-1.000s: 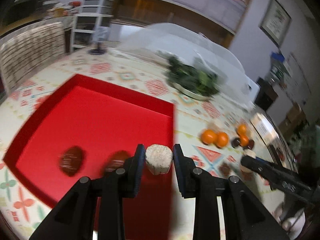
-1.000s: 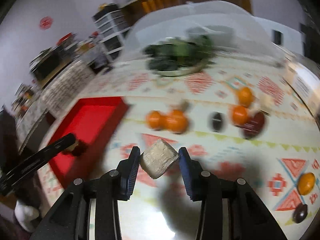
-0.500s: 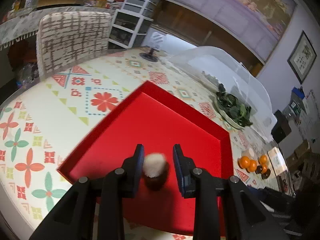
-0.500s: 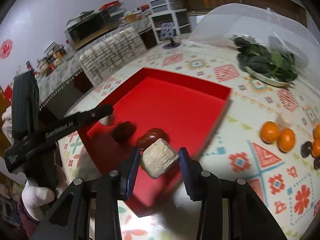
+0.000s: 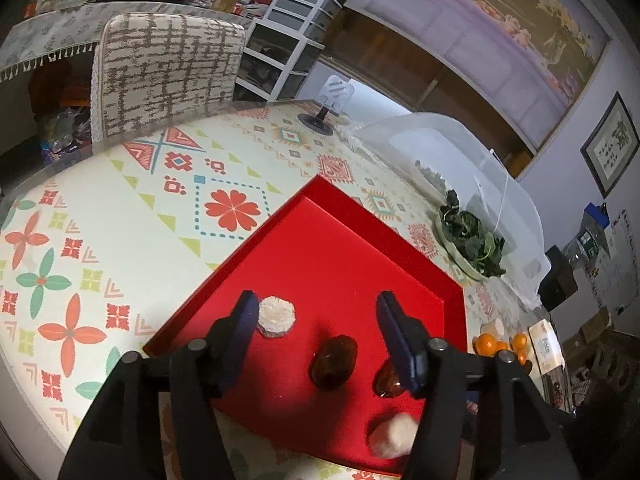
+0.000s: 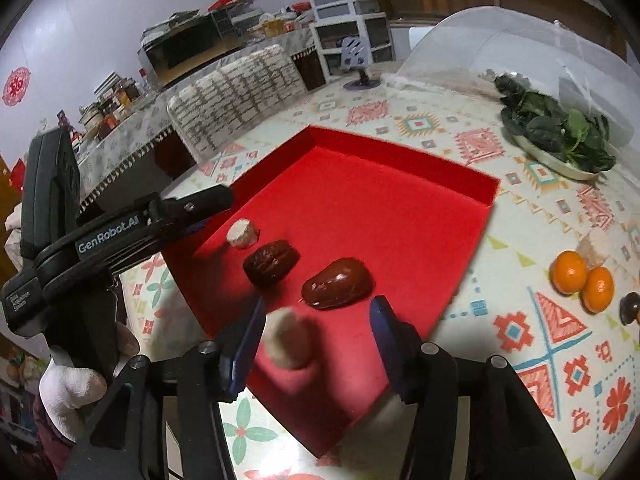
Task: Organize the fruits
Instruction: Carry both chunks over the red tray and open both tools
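Across the lower half of the left wrist view, the left gripper [image 5: 316, 320] hangs wide open and empty over a shallow red rectangular tray [image 5: 344, 216] on a patterned tablecloth [image 5: 120, 200]. A pale, rough round chunk [image 5: 276, 316] rests on the tray floor just beside the inner face of the left finger; a wrinkled dark brown date [image 5: 334, 362] lies lower centre, a glossy reddish date [image 5: 386, 376] partly behind the right finger. In the right wrist view, the right gripper [image 6: 316, 328] is likewise spread, gripping nothing; a blurred pale chunk [image 6: 288, 338] sits between its fingers, nearer the left one, at the tray's near edge, whether resting or falling cannot be told. Small orange tangerines [image 6: 582, 278] wait at right of frame. Releasing well likely means drawing each tool straight back, fingers kept apart, so neither piece is nudged or rolled.
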`<state>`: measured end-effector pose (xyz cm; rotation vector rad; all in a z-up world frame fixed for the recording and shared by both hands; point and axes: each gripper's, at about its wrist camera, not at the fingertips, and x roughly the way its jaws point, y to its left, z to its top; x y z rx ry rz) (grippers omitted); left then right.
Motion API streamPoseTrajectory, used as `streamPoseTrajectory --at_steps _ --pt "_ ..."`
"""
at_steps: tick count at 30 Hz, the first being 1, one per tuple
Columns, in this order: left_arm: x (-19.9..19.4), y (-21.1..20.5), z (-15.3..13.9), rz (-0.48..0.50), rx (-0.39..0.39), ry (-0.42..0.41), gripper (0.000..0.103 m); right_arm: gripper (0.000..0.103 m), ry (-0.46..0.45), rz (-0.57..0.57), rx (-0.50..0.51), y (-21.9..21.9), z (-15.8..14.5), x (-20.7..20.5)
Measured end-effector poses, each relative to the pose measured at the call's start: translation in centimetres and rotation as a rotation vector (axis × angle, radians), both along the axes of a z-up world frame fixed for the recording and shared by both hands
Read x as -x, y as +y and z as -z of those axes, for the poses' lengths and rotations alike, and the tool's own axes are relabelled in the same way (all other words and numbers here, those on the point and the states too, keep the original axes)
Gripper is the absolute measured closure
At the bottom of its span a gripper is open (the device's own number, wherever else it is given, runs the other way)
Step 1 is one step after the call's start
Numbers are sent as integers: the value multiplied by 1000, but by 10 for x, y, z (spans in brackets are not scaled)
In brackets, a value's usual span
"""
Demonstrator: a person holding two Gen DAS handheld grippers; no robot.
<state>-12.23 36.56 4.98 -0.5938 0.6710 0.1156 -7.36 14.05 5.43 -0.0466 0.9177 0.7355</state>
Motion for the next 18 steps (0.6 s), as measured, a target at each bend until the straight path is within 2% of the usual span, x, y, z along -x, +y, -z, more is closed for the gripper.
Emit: streamPoseTrajectory --at_steps 4,10,18 --pt "4 -3 -7 -10 -3 -15 32 42 -11 63 -48 -26 -11 -5" --pt "5 -23 -20 25 -30 -34 30 40 -6 181 -97 -80 -16 -8" --pt "5 -69 -40 116 -102 -67 23 40 -23 392 -114 -190 -14 1"
